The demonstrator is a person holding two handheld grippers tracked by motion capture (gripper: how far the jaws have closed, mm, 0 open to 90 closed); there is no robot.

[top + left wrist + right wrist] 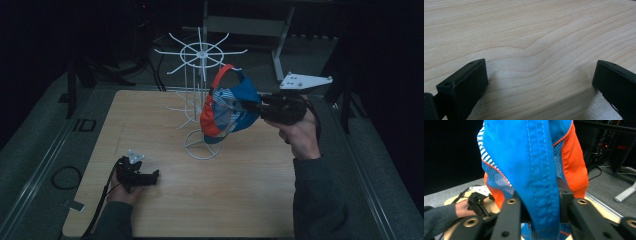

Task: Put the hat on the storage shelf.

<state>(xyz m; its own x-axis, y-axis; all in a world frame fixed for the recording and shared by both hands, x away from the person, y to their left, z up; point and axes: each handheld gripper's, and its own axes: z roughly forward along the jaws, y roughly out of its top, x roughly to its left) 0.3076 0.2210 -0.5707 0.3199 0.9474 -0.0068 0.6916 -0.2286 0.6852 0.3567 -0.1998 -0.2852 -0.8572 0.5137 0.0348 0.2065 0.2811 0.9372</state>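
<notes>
Down at the lower left of the high view, the left gripper (150,176) lies on the wooden table (240,200), its jaws spread wide with nothing but bare wood between them. Moving to the middle, the white wire rack (200,100) stands toward the far edge of the table, and the blue and orange cap (227,107) hangs against its right side, up on one of the upper prongs as far as I can tell. At centre right, the right gripper (248,105) is level at the cap. Its jaws are partly open, blue fabric between them; whether the pads press, I can't tell. To my eye the hanging step is ending. Next: ease straight back without snagging the cap.
</notes>
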